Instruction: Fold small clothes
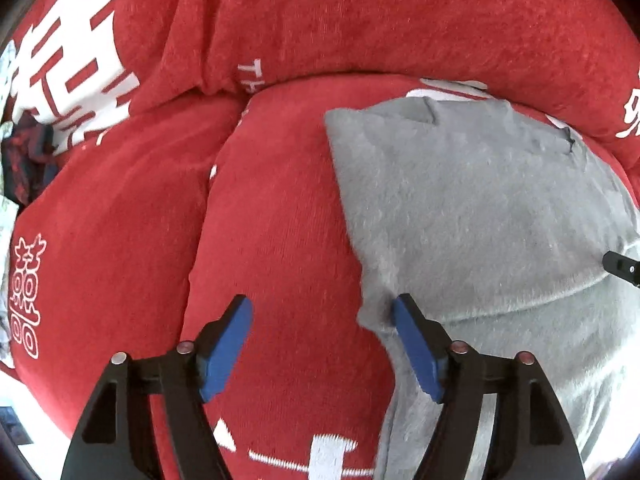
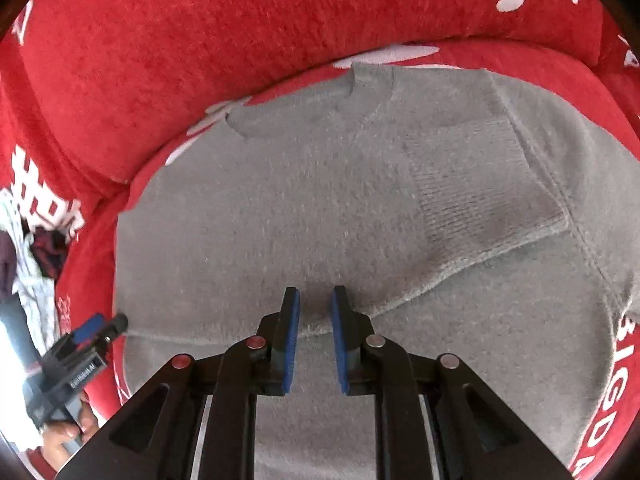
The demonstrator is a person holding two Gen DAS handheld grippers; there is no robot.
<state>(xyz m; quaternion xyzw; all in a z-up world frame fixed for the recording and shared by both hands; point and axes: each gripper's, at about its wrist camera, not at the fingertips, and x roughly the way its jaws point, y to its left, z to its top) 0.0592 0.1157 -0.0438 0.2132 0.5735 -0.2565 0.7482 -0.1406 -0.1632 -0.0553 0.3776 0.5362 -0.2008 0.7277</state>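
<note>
The left gripper (image 1: 322,312) stands wide open with nothing between its blue pads (image 1: 226,344); its right-hand pad sits just at the left edge of the grey sweater (image 1: 480,216), at a fold line, while the other pad is over bare red cover. The right gripper (image 2: 314,300) is open only by a narrow gap, its tips down at the fuzzy cloth just beyond a folded edge; whether any fabric is pinched there cannot be told. The sweater lies spread on the seat of a red sofa (image 2: 200,40) printed with white characters, its neckline toward the back cushion, one sleeve (image 2: 472,184) folded across the body with its ribbed cuff showing. In the right wrist view the left gripper (image 2: 100,328) shows at the sweater's left edge. More clothes (image 1: 24,160) lie heaped toward the sofa's far left end.
</note>
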